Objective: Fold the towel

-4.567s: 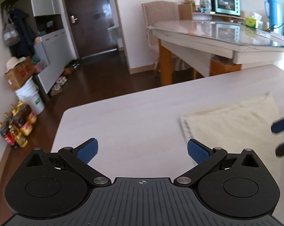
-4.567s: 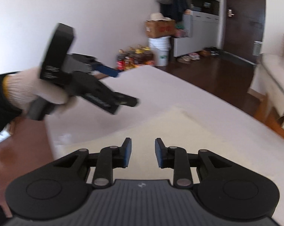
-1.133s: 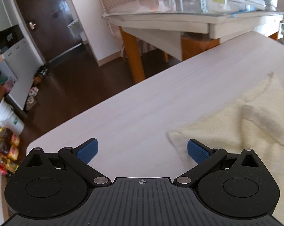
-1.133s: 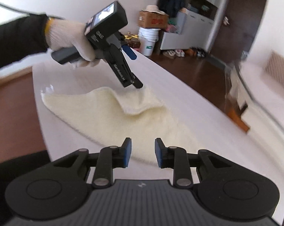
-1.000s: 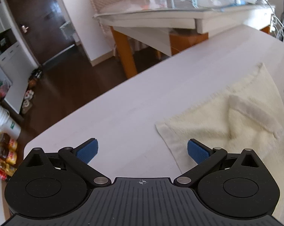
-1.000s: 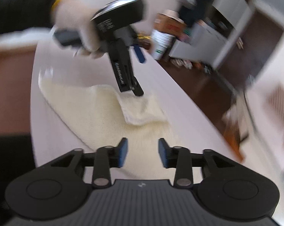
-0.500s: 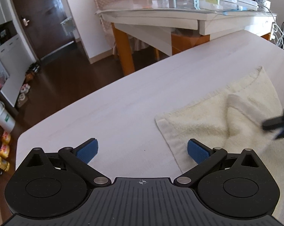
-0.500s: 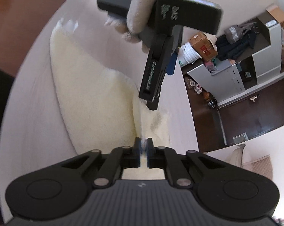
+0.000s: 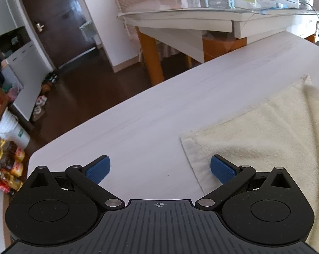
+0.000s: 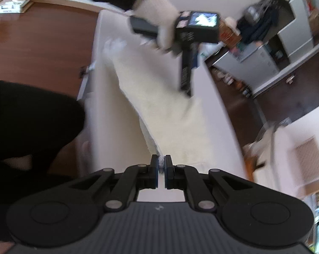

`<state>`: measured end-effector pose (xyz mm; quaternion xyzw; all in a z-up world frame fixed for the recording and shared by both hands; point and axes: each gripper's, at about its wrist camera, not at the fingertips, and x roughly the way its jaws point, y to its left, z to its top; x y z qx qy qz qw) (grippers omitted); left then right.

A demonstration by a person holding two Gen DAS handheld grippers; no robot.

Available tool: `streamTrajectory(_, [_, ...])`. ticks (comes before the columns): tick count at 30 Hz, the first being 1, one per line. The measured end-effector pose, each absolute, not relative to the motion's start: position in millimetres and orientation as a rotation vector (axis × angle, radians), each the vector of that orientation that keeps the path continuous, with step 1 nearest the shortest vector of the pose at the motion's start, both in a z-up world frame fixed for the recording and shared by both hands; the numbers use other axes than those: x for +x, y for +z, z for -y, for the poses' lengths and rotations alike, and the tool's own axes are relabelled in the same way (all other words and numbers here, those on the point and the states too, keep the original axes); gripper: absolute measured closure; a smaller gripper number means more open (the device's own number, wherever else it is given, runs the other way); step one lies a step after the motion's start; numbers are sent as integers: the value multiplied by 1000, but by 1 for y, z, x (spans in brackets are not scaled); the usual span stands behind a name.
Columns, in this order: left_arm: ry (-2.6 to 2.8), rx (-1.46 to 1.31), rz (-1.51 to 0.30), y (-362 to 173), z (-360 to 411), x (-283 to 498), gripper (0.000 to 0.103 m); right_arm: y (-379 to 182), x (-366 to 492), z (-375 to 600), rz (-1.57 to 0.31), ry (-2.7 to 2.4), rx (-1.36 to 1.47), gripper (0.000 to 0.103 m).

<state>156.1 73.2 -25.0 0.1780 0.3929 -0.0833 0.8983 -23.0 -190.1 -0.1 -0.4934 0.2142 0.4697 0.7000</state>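
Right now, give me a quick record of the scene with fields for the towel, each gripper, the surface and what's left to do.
towel: cream towel lying on the table, one edge lifted by the right gripper
right gripper: shut on the towel's edge
left gripper: open, holding nothing, its right finger over the towel's near corner, the other over bare table
surface: pale table
fold status: not yet folded; the near corner is not gripped
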Motion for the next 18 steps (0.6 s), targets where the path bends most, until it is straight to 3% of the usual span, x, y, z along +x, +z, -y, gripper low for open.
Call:
streamTrajectory(2, [-163, 379, -818, -24, -71, 156, 0, -3, -32, 199, -546, 1063, -1084, 97])
streamTrajectory(4, [-159, 383, -820, -23, -70, 155, 0, -6, -37, 208, -634, 1084, -1035, 90])
streamTrajectory(6, [-167, 350, -808, -17, -71, 153, 0, 3, -27, 219, -617, 1080, -907, 62])
streamTrajectory(7, [-171, 330, -803, -16, -72, 153, 0, 7, -22, 225, -606, 1077, -842, 60])
streamTrajectory(11, [-165, 312, -783, -14, -68, 155, 0, 9, 21, 232, -570, 968, -651, 61])
streamTrajectory(13, [-158, 322, -784, -16, -66, 157, 0, 2, 53, 228, -579, 856, -584, 67])
streamTrajectory(18, [-129, 335, -785, -25, -65, 159, 0, -21, 110, 216, -637, 712, -554, 73])
